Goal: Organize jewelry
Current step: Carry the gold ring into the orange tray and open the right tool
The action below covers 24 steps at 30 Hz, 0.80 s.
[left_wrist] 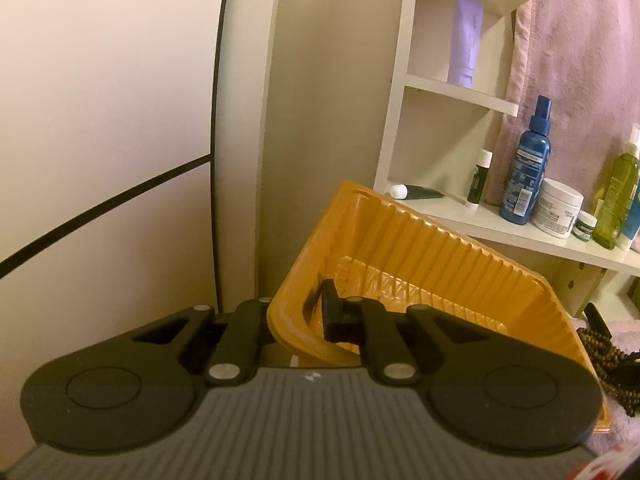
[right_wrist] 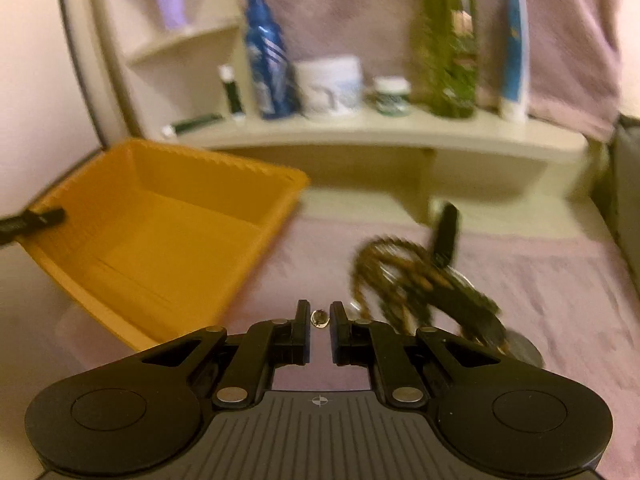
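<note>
An orange ribbed plastic tray (left_wrist: 420, 256) is tipped up, and my left gripper (left_wrist: 310, 314) is shut on its near wall, with one finger inside and the other hidden behind the wall. In the right wrist view the tray (right_wrist: 160, 240) stands at the left, with a left fingertip (right_wrist: 36, 218) on its rim. My right gripper (right_wrist: 320, 318) is shut on a small shiny jewel piece (right_wrist: 320, 317), just above the pink cloth. To its right on the cloth, a heap of brown beaded necklaces (right_wrist: 416, 280) lies under a dark clip (right_wrist: 445, 236).
Behind it all, a white shelf unit (right_wrist: 360, 132) holds a blue spray bottle (right_wrist: 266, 60), a white jar (right_wrist: 332, 84), a green bottle (right_wrist: 450, 44) and small tubes. A pink towel (left_wrist: 580, 40) hangs behind them. A round metal piece (right_wrist: 524, 350) lies by the necklaces.
</note>
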Tool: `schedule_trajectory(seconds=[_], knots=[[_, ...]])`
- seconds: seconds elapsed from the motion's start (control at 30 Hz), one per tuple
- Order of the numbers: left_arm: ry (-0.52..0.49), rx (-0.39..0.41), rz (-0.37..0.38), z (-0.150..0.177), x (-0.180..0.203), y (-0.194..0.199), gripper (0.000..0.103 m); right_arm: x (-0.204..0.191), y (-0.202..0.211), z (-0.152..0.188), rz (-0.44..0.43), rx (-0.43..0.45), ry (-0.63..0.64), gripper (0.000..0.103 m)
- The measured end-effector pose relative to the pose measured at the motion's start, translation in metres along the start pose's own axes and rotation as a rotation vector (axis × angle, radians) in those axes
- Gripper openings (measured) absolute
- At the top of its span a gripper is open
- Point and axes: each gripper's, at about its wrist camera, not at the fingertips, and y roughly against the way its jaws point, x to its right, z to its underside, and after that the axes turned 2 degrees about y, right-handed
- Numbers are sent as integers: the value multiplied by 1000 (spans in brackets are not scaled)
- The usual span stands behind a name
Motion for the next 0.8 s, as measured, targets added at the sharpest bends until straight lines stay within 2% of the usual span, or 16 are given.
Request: schedule_trajectory(seconds=[0.3,0.47,0.6,0.67,0.73,0.8], knots=[[-10,-5,-10,-2,2,-1,10,-37,-17,-20,-158,-2,81,10],[-10,-4,-11,0,2,-1,10,-49,-33,-18,-172,-37,106,10],[-11,-5,-11,-1,1,-1,10,-53,-40,-14,-149,-56,97,11],[-12,-5,-12,-1,1,-1,10,-53,-40,-13,-158,-51,79,17],[-12,-5,-13,-1,2,-1,10,-53,-34,-11,-179,-22,64,34],[-12,-6,-14,-1,2,-1,10,-52,-26,-9,-171,10,58,38]])
